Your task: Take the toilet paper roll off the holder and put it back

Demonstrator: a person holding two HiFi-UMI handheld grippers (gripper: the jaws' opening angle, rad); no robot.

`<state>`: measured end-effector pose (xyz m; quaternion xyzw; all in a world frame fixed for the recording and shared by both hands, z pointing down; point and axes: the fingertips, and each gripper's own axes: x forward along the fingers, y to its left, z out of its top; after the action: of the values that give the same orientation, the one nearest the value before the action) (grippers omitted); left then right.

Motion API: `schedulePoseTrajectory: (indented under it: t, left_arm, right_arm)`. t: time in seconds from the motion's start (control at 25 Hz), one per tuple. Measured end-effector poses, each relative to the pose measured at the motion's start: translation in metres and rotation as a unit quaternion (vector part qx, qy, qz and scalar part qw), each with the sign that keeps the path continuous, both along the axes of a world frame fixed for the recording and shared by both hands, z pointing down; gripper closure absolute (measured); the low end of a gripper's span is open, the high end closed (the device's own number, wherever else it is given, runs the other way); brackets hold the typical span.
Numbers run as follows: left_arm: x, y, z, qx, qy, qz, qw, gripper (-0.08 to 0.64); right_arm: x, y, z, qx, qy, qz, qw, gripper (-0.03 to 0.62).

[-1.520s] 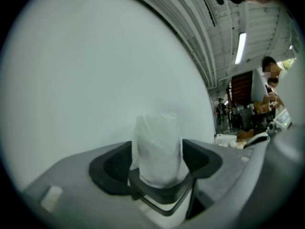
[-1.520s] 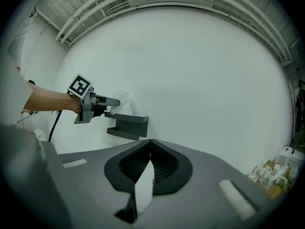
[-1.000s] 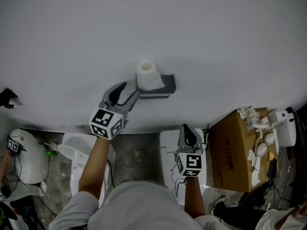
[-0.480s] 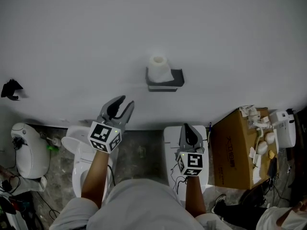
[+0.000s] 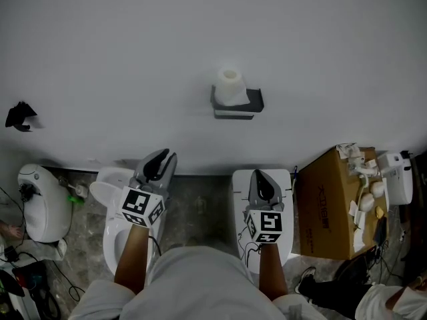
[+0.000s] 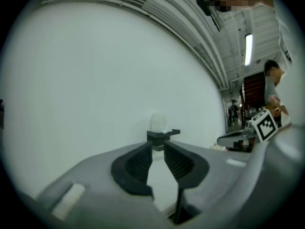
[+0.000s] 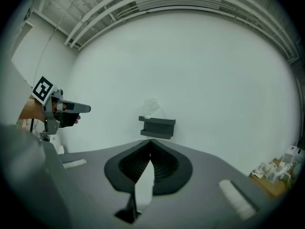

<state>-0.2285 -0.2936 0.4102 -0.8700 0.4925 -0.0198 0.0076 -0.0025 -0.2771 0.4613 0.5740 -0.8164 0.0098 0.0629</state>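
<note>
Toilet paper roll (image 5: pixel 230 85) noted upright on holder (image 5: pixel 254 101), fixed to white wall (image 5: pixel 100 59). Roll is seated there, not gripped. Both grippers are positioned low, well apart from roll, above the toilets (image 5: pixel 108 242).

Left gripper (image 5: pixel 164 156): jaws have just been closing. Only a narrow gap is left betw. pads, w/ nothing in it.
Right gripper (image 5: pixel 260 176): jaws pressed together at tips, nothing pinched.

Step in hand, as judged: no contact phase. Roll is at its place, so either put-back is done or take-off is not yet begun. This cannot be settled from present pos. alone.

Next move, if take-off is due:
- One gripper to be opened wide and brought level w/ roll.
- Pads to be set either side of its soft body and closed lightly.
- Roll to be lifted straight up, clear of holder.

Light grip is req'd, as crushing is judged a risk.
</note>
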Motion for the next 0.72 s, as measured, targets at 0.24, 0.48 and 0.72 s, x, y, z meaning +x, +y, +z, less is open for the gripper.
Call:
schedulePoseTrajectory:
  t: [0.24,0.48,0.72]
  left_arm:
    - [-0.010,0.029,0.000,0.004,0.002,-0.012,0.9999,0.517]
    - [-0.027,0.045,0.003,0.000,0.018,-0.032,0.9993,0.545]
    - [-0.031,0.055,0.002,0.005,0.014,-0.036,0.9992,0.558]
  right_arm:
    - [-0.006,0.015,-0.002,0.004,-0.003,0.000,1.000,0.591]
    - [-0.008,0.026,-0.006,0.008,-0.002,0.001,1.000,0.591]
    - [-0.008,0.038,-0.008,0.011,0.000,0.002,1.000,0.591]
